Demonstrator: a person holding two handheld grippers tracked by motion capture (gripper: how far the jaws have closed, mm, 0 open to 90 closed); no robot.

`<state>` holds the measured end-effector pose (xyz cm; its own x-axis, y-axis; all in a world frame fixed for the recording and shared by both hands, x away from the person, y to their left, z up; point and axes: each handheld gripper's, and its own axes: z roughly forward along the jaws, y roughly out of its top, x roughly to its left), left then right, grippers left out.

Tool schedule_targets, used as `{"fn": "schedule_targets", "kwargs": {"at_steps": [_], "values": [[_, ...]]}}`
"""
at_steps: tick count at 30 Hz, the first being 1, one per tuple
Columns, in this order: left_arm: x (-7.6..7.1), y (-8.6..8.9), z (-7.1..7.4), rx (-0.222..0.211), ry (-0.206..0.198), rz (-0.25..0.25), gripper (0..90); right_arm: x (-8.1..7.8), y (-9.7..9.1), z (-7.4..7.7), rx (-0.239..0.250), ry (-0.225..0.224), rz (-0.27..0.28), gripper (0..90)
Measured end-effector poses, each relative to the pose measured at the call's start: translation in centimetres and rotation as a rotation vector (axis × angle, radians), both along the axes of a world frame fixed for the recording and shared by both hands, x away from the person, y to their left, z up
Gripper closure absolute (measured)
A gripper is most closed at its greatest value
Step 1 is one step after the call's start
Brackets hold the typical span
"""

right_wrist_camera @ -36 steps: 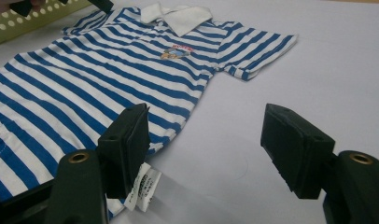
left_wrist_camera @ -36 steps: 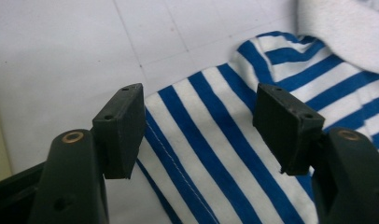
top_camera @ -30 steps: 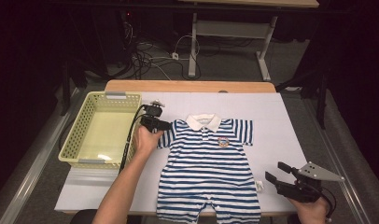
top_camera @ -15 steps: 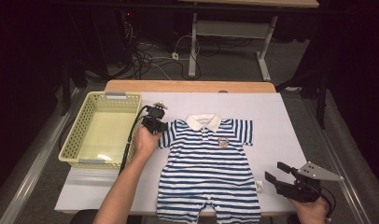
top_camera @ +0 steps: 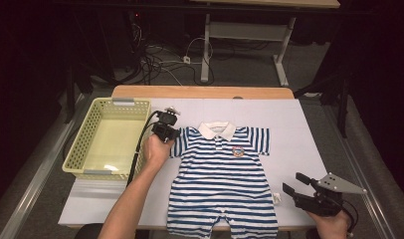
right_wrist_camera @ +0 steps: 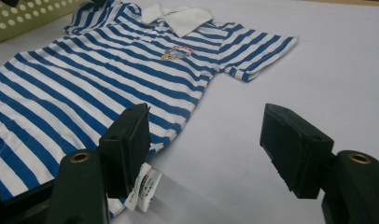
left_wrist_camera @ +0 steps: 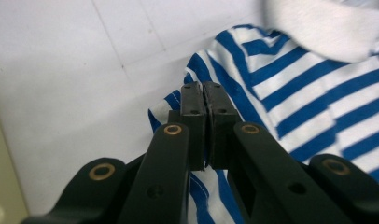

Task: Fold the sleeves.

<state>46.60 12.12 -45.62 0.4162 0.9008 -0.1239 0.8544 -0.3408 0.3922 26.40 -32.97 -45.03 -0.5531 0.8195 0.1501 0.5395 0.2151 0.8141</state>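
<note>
Striped romper (top_camera: 224, 179) flat, sleeve pinched in left claw (left_wrist_camera: 205, 100); right claw (right_wrist_camera: 211, 144) agape beside hem

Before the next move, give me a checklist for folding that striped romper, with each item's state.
1. Left hand-held gripper shut on the romper sleeve: ok, jaws are together at the sleeve edge.
2. Right hand-held gripper open: ok, jaws stand wide apart.
3. Right hand-held gripper on cloth: not ok, it sits off the romper's side edge by the tag, gripping nothing.
4. Romper lying flat: ok, spread out on the white sheet.
5. Basket free to take it: ok, nothing shows inside.
6. How much sleeve cloth the left jaws hold: cannot tell.
</note>
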Motion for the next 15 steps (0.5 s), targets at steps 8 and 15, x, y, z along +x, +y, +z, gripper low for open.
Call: {"fn": "schedule_targets", "kwargs": {"at_steps": [8,15], "values": [[-0.9,-0.3,1.6,-0.041,-0.038,-0.069,85.6,0.1,0.0,0.0,0.0,0.005,0.004,34.2],[-1.2,-1.3,2.8,-0.057,-0.05,-0.143,85.6,0.1,0.0,-0.1,0.003,0.009,-0.001,33.8]]}}
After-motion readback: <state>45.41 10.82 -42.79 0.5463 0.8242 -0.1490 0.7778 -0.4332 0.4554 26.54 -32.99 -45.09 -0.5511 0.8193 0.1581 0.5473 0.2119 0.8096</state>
